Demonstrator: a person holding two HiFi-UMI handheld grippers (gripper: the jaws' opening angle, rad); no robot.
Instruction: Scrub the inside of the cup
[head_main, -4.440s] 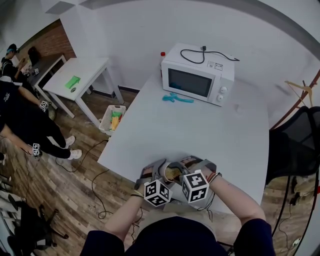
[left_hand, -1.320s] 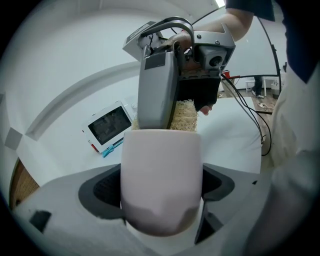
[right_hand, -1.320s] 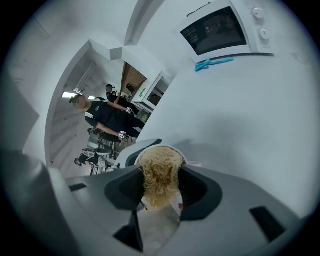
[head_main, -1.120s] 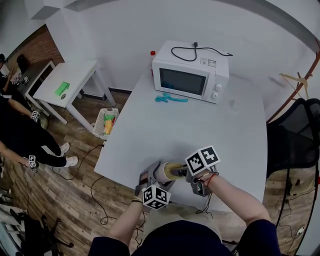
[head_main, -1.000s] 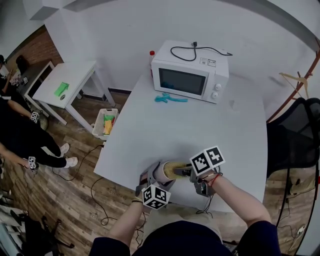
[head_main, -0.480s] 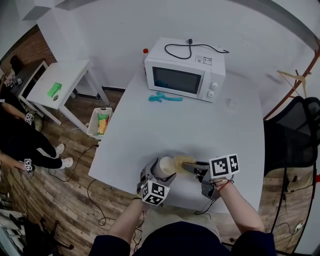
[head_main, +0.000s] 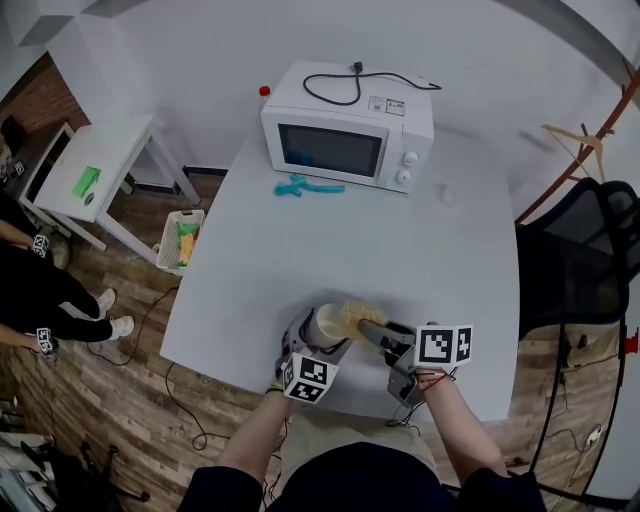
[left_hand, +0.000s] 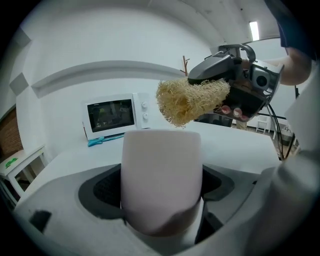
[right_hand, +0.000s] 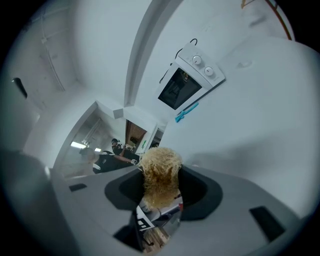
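Observation:
A white cup (head_main: 322, 326) lies tilted in my left gripper (head_main: 318, 338), its mouth turned to the right, near the table's front edge (head_main: 250, 385). My right gripper (head_main: 374, 329) is shut on a straw-coloured loofah scrubber (head_main: 356, 317), whose tip sits just outside the cup's rim. In the left gripper view the cup (left_hand: 161, 160) fills the space between the jaws of the left gripper (left_hand: 161, 192), and the loofah (left_hand: 192, 100) hangs above and beyond its rim, held by the right gripper (left_hand: 227, 87). In the right gripper view the loofah (right_hand: 159, 172) sticks out from the right gripper (right_hand: 162, 195).
A white microwave (head_main: 345, 120) stands at the table's back with a blue tool (head_main: 300, 186) in front of it and a red-capped bottle (head_main: 264, 92) beside it. A small side table (head_main: 90, 170) and a basket (head_main: 180, 240) are on the left, a black chair (head_main: 590, 260) on the right.
The right gripper has drawn back to the right, so the loofah has come out of the cup's mouth. The left gripper keeps hold of the cup. The head camera has shifted.

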